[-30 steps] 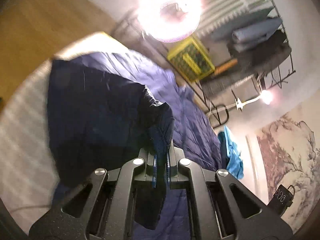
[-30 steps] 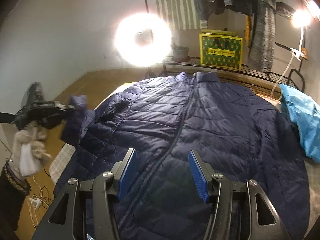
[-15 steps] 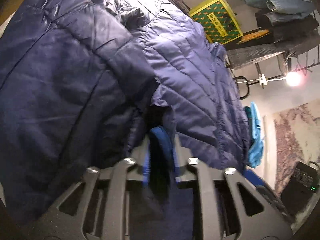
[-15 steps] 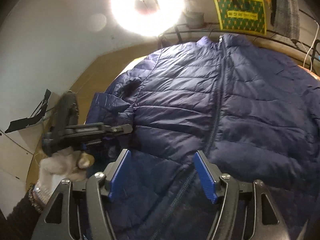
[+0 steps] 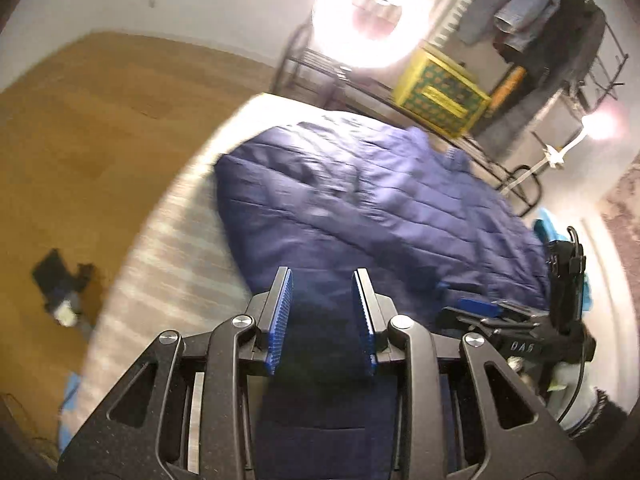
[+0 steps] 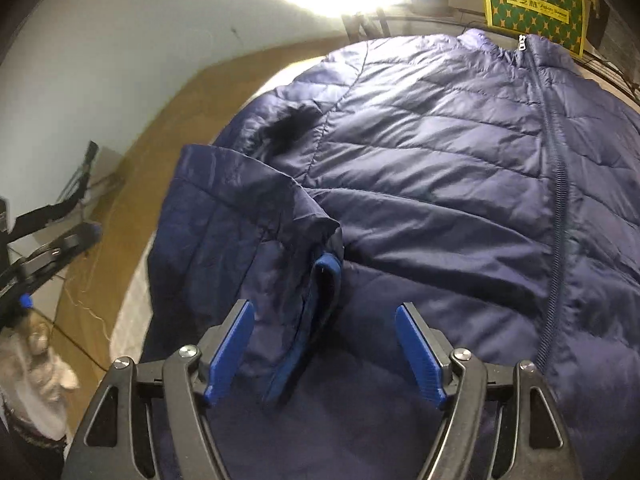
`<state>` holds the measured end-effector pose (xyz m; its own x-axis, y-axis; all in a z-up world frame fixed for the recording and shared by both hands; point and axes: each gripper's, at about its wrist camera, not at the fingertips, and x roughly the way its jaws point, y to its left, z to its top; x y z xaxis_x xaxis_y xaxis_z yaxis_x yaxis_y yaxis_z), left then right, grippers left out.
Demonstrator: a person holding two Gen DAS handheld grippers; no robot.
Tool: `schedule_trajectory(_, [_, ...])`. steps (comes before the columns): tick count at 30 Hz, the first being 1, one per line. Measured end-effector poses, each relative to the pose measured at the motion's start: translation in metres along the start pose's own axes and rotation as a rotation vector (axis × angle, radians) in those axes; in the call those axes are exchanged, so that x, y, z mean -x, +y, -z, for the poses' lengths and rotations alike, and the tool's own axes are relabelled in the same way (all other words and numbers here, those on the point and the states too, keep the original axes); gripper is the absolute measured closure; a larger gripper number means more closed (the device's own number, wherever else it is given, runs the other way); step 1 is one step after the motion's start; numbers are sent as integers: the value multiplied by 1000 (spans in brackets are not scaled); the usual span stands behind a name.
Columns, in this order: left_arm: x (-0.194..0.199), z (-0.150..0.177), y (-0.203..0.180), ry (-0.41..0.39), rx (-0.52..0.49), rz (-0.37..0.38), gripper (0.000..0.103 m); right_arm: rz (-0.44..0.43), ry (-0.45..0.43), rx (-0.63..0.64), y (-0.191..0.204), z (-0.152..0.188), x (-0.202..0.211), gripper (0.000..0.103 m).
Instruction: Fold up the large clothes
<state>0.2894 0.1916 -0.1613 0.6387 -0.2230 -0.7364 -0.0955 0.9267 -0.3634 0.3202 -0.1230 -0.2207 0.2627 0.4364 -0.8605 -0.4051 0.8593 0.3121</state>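
A large navy quilted jacket point(image 6: 440, 168) lies front up on the bed, zipper point(image 6: 556, 200) closed. Its left sleeve point(image 6: 240, 216) is folded in over the body, the blue-lined cuff point(image 6: 326, 276) just ahead of my right gripper. My right gripper point(image 6: 324, 352) is open and empty, low over the jacket's hem. My left gripper point(image 5: 322, 320) is open and empty, held above the jacket's point(image 5: 360, 208) near edge. The right gripper shows in the left wrist view point(image 5: 472, 306), and the left gripper's fingers show at the left edge of the right wrist view point(image 6: 60, 248).
The striped bed cover point(image 5: 168, 248) runs along the jacket's left side, with wooden floor point(image 5: 80, 128) beyond. A ring light point(image 5: 372, 12), a yellow-green box point(image 5: 440, 92) on a metal rack and hanging clothes stand at the back. A turquoise cloth point(image 5: 548, 232) lies at the far right.
My left gripper let go of the sleeve, opened and pulled back off the jacket. The sleeve now lies folded over the body. My right gripper moved lower and closer to the cuff.
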Motion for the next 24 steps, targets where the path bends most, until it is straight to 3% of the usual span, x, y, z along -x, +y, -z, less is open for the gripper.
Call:
schedule_trajectory(6, [-18, 6, 32, 13, 12, -94, 74, 102, 0, 66, 20, -12, -19, 43])
schedule_trajectory(11, [-36, 8, 37, 29, 0, -119, 74, 131, 6, 127, 34, -18, -30, 72])
schedule_trajectory(13, [-41, 8, 34, 30, -28, -136, 74, 133, 0, 147, 38, -21, -29, 91])
schedule_trajectory(16, [-45, 5, 26, 33, -73, -156, 74, 116, -26, 146, 38, -24, -19, 98])
schedule_trajectory(24, [-59, -4, 5, 22, -129, -169, 74, 120, -108, 121, 15, -54, 25, 100])
